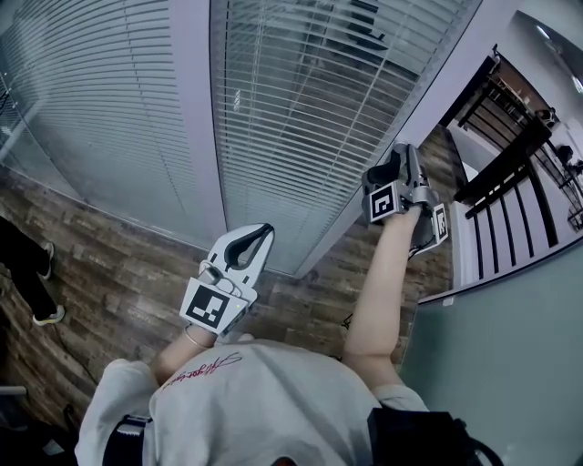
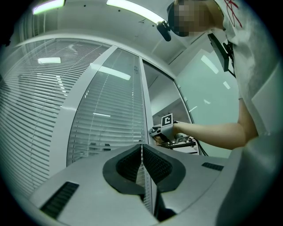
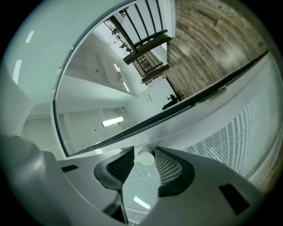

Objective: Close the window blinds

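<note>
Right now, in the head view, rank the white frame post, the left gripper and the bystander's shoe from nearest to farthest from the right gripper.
1. The white frame post: directly at the tips of the right gripper, upper right.
2. The left gripper: lower left of it, mid-picture.
3. The bystander's shoe: at the far left edge.

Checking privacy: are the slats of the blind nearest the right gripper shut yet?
Partly open: dark shapes beyond the glass show through gaps between the slats.
</note>
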Motion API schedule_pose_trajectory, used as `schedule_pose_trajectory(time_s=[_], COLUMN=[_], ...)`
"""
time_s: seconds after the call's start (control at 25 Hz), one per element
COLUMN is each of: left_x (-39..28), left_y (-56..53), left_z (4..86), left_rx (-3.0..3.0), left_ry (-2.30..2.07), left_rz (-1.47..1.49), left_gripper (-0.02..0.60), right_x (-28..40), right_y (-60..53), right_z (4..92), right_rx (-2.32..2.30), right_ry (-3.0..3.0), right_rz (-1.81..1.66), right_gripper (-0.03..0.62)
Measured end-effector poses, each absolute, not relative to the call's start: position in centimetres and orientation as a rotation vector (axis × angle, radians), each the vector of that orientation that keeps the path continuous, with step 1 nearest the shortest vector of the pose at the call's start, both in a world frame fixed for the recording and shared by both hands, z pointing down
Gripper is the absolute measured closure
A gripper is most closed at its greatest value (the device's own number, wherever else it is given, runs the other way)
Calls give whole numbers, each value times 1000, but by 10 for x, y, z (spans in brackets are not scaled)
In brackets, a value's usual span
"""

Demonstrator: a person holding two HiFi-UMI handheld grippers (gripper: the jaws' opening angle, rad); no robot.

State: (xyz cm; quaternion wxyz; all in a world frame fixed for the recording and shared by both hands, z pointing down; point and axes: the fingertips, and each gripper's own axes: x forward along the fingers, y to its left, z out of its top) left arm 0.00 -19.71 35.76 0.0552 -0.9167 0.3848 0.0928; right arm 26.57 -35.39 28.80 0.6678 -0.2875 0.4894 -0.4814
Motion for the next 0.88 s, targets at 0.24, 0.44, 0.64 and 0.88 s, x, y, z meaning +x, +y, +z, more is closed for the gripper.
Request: schedule_pose_trajectory(time_s=[0.24, 0.44, 0.64, 0.88], left_x=[3, 5, 5, 0], left_y=[-195, -196, -197, -200], left_z=[360, 360, 359, 358], left_rx=[-2789, -2794, -2788, -2776], left_ry=[1159, 1156, 1159, 1181], left_rz=[280, 279, 271, 263], left_gripper=[561, 561, 561, 561], right_x=[281, 233, 214, 219], right_y=[-317, -306, -329, -352], right_z=[259, 218, 236, 265], right_rx=[-1392, -2197, -2406, -2547], right_ry=[1579, 2058, 2299, 2462], right_rz=[-520, 729, 1180, 1584], right_gripper=[430, 413, 410, 410])
